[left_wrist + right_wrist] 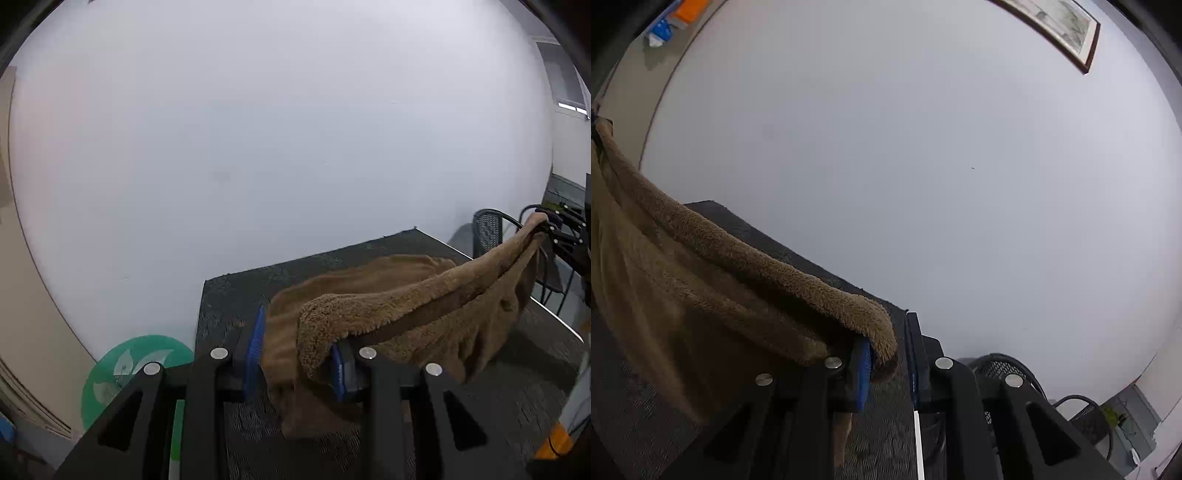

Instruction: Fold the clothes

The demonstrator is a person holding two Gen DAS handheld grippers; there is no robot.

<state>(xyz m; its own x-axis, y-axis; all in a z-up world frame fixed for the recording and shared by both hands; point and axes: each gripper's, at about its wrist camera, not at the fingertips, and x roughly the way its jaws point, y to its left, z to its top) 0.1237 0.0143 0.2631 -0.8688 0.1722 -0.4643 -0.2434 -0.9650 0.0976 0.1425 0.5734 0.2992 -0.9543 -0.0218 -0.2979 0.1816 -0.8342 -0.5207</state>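
Observation:
A fluffy brown towel (406, 295) hangs stretched between my two grippers above a dark grey mat-covered table (332, 266). In the left wrist view my left gripper (298, 363) is shut on one bunched end, and the cloth spills over its blue right pad (341, 373). The far end rises to my right gripper (554, 230) at the right edge. In the right wrist view my right gripper (888, 363) holds a towel (701, 277) corner that curls over its left blue pad (862, 373). The lower part sags onto the table (757, 229).
A white wall fills both views. A round green sign (122, 369) sits low beyond the table's left side. Black mesh chairs (487, 232) (1001, 365) stand past the table's right end. A framed picture (1063, 29) hangs high on the wall.

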